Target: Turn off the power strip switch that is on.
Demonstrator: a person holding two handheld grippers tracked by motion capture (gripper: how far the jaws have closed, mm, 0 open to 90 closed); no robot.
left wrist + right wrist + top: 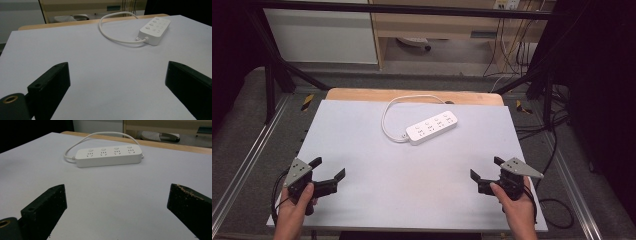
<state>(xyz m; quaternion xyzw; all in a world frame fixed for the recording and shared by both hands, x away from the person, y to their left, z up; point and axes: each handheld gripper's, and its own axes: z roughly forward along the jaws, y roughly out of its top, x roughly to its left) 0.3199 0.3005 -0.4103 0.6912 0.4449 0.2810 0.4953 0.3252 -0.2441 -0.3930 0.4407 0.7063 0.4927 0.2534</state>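
Reaching for the power strip (pixel 432 127), which lies toward the far middle of the surface (pixel 377 165), either gripper, left (pixel 327 172) or right (pixel 484 172), jaws open and empty, could snag its looped cord (pixel 392 107) and drag the strip askew.

A white sheet (pixel 412 170) covers a wooden table (pixel 362 94), leaving only the far wooden edge exposed. Beyond the table stand a light wooden cabinet (pixel 432 25) and a white panel (pixel 322 35) (both set on the grey floor), with dark cables (pixel 507 40) hanging at the right. Black frame bars (pixel 277 65) flank the table on both sides.
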